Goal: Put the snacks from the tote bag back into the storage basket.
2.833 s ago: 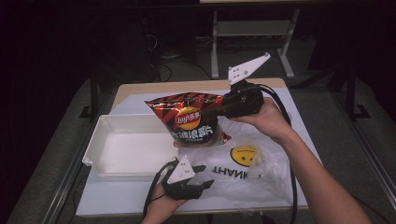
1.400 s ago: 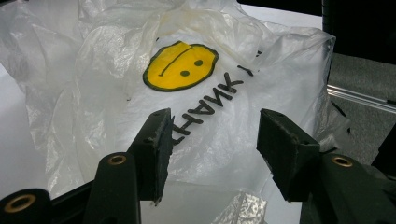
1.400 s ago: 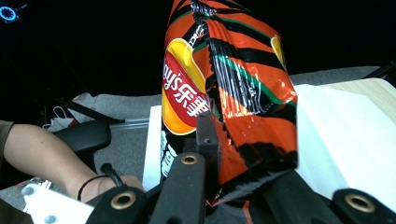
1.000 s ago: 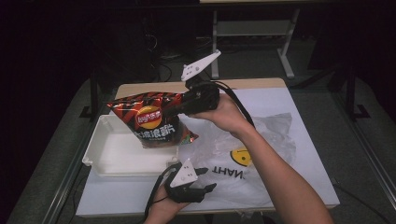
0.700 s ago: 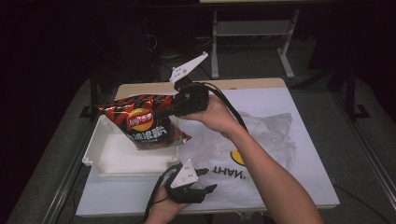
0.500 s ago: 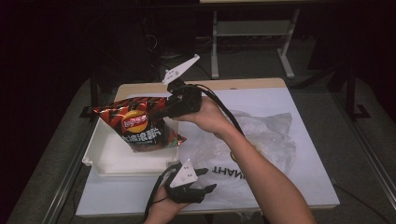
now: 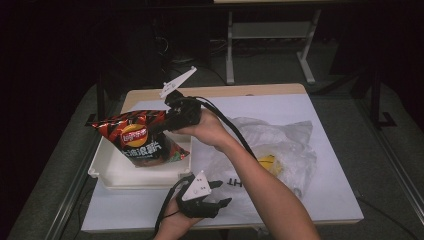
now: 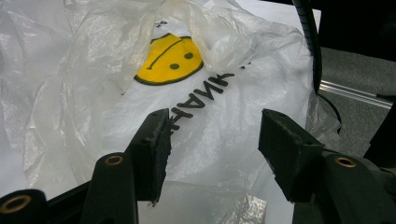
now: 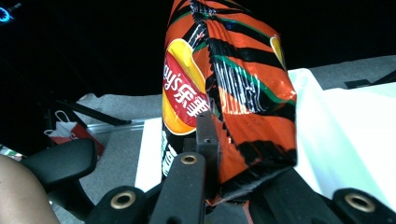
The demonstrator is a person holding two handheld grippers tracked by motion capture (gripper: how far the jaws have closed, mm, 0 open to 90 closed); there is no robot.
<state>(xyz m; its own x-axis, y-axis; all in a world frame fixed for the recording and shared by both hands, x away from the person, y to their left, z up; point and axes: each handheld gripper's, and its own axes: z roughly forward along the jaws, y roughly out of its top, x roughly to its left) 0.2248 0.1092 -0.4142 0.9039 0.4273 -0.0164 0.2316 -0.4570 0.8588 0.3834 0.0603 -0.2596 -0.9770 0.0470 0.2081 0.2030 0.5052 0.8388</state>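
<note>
Partly hidden by the right gripper (image 9: 219,186) clamping it, the chip bag (image 7: 140,142) is held above the tray (image 7: 107,172); the left gripper (image 8: 212,149) is held open over the plastic bag (image 8: 224,121).

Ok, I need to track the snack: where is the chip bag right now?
In the high view the chip bag hangs at left over the white tray, pinched by the right gripper.

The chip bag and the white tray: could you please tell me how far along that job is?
Done: the chip bag is out of the plastic bag. In hand: the right gripper holds it over the white tray. Left: setting it down, letting go. The left gripper is open.
</note>
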